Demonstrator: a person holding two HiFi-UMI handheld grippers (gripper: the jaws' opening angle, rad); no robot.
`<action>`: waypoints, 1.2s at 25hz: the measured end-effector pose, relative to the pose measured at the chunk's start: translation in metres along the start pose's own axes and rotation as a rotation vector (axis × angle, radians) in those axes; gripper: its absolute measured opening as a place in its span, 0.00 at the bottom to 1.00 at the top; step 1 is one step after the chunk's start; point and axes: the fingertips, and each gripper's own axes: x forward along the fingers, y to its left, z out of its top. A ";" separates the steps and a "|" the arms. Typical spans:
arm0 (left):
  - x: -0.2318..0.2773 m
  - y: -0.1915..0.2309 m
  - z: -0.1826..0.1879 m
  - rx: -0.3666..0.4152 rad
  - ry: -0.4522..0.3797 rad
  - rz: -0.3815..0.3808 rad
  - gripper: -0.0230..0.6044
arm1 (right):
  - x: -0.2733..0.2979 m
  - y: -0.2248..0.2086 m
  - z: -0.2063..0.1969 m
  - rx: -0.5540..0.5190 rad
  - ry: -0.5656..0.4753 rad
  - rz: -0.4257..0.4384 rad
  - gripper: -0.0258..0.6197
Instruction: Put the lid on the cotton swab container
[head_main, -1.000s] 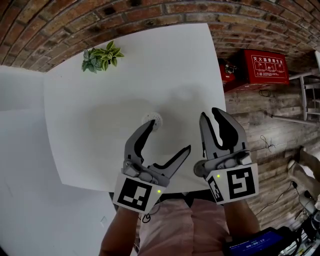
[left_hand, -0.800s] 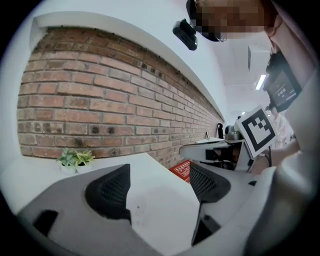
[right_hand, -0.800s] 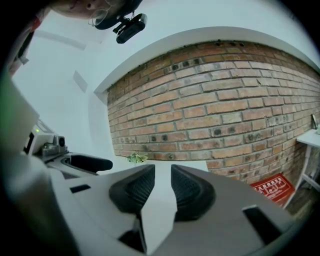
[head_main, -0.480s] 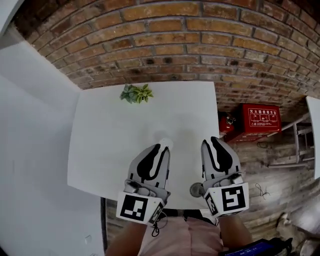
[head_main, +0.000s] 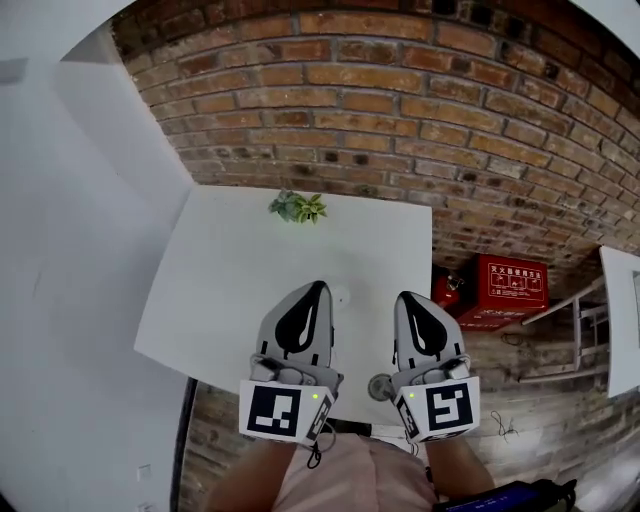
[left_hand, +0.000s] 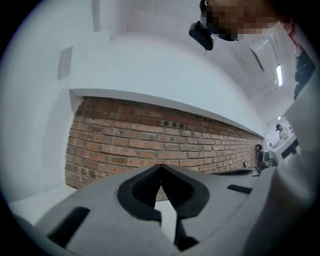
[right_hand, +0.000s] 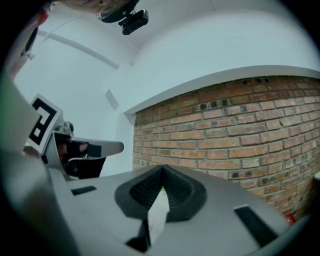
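Note:
The cotton swab container (head_main: 342, 296) is a small white round thing on the white table (head_main: 220, 290), just right of my left gripper's tip; I cannot tell whether a lid is on it. My left gripper (head_main: 318, 289) is held over the table's near part, its jaws shut with nothing between them (left_hand: 160, 166). My right gripper (head_main: 413, 298) hovers beside it near the table's right edge, its jaws likewise shut and empty (right_hand: 162, 168). Both gripper views face the brick wall, not the table.
A small green plant (head_main: 297, 207) stands at the table's far edge against the brick wall (head_main: 400, 110). A red fire-equipment box (head_main: 512, 285) sits on the wooden floor to the right. A white wall (head_main: 70, 250) runs along the left.
Both grippers closed their jaws, the left from wide open. The grippers were raised and levelled, and the head view tilted up, so the table now looks smaller and farther.

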 end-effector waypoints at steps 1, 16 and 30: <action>-0.002 0.000 0.004 -0.001 -0.008 0.004 0.04 | -0.001 0.002 0.003 -0.003 -0.004 0.005 0.05; -0.004 -0.015 0.009 0.002 -0.008 -0.016 0.04 | -0.009 0.000 0.019 -0.013 -0.046 0.004 0.04; -0.001 -0.012 0.003 0.005 0.009 -0.032 0.04 | -0.003 0.004 0.014 -0.007 -0.039 0.005 0.05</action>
